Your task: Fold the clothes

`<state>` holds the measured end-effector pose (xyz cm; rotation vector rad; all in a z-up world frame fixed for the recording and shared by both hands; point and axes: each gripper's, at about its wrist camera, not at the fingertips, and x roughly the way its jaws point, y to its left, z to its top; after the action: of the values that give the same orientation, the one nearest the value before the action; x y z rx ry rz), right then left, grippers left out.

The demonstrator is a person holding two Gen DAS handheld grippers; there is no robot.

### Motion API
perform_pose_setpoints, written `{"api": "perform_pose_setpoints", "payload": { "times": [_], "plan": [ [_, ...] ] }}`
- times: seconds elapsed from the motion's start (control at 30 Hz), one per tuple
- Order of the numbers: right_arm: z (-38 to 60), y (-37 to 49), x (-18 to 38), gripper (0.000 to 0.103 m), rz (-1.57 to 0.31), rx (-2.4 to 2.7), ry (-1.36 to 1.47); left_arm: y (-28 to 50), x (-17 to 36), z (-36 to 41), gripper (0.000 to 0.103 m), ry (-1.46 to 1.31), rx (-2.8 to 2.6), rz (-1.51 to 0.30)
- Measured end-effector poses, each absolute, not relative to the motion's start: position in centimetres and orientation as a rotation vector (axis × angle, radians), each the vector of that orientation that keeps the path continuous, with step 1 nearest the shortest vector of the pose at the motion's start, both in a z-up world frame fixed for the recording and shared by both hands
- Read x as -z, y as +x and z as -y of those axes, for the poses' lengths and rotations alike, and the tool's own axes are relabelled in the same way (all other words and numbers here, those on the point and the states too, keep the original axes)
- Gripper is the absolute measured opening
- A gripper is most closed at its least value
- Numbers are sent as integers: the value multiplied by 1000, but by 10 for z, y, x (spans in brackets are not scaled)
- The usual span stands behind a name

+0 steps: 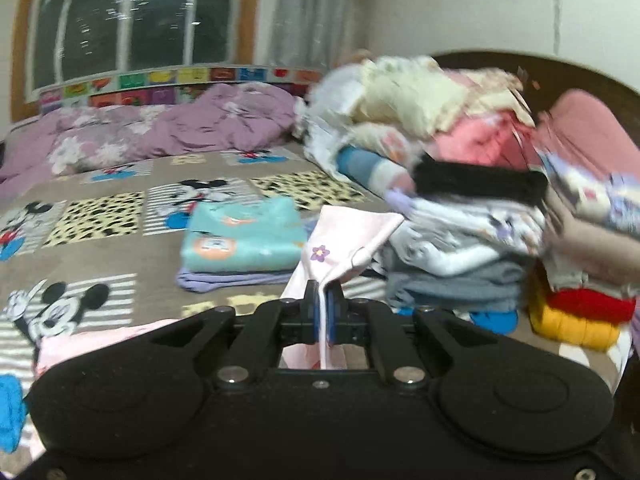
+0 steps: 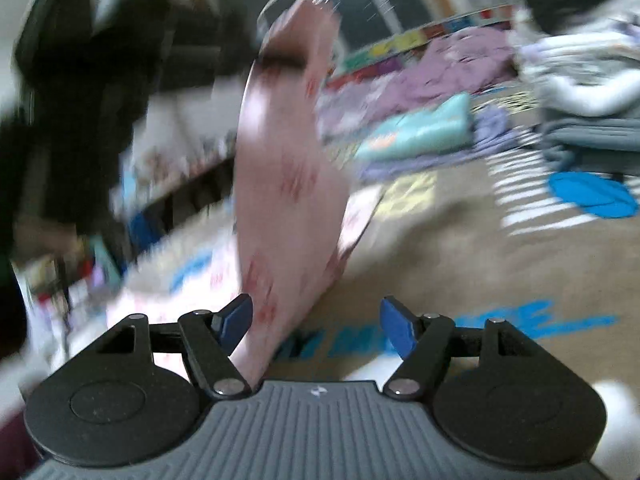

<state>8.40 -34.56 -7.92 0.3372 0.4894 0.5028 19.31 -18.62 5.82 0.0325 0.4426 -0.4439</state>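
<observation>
Clearly the left gripper [image 1: 325,300] is clamping its jaws together on an edge of the pale pink garment [image 1: 344,240], which is hanging over the cartoon bedspread [image 1: 120,280]; the right gripper [image 2: 316,322] is standing with jaws apart, the pink cloth [image 2: 288,184] passing beside its left pad, not pressed. I am judging that the garment is being lifted for spreading; to do it well, the free gripper should catch the opposite corner and pull the cloth flat. No containers are showing; folded turquoise clothes [image 1: 244,244] are lying on the bed, and a blurred heap [image 1: 440,160] is sitting behind.
</observation>
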Motion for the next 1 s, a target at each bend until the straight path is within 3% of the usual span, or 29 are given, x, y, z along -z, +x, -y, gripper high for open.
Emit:
{"api": "perform_pose_setpoints", "payload": {
  "times": [0.27,0.6,1.0],
  "plan": [
    [267,63,89,70,-555,-517,4,181,-67,117,3,-63,364,-425],
    [256,64,90,63,-539,-489,-51,172,-56,41,3,-151,268,-430],
    [251,62,95,63,-540,-498,-120,152,-16,-40,3,-239,136,-462]
  ]
}}
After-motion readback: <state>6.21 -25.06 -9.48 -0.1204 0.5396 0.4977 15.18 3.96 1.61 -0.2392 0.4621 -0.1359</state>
